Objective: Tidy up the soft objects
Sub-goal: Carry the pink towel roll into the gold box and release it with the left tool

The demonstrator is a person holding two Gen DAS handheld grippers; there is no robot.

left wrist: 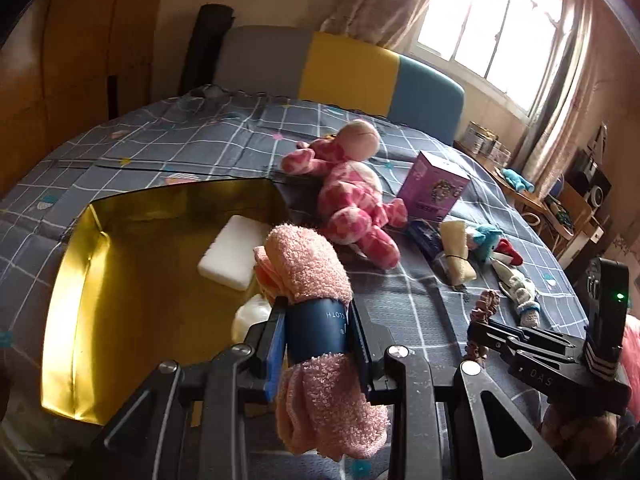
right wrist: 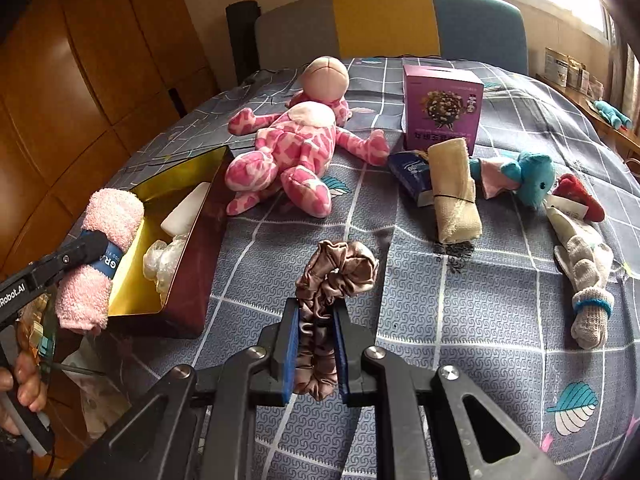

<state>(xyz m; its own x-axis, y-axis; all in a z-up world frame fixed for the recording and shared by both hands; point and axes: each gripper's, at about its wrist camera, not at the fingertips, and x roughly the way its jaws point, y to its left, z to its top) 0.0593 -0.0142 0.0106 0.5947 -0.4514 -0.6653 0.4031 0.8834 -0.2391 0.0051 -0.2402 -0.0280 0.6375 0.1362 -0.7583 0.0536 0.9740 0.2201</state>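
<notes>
Carefully: your left gripper (left wrist: 318, 334) clamps the soft, light pink towel roll (left wrist: 316, 304) at its stiffer paper band; your right gripper (right wrist: 316, 346) pinches the slippery satin scrunchie (right wrist: 332, 280).

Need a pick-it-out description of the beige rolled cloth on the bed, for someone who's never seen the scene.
On the grey checked bedspread, look just in front of the purple box. The beige rolled cloth lies there lengthwise, between the dark blue packet and the blue plush elephant. Unlike its neighbours, it is a plain cream roll cinched by one thin black band.
</notes>
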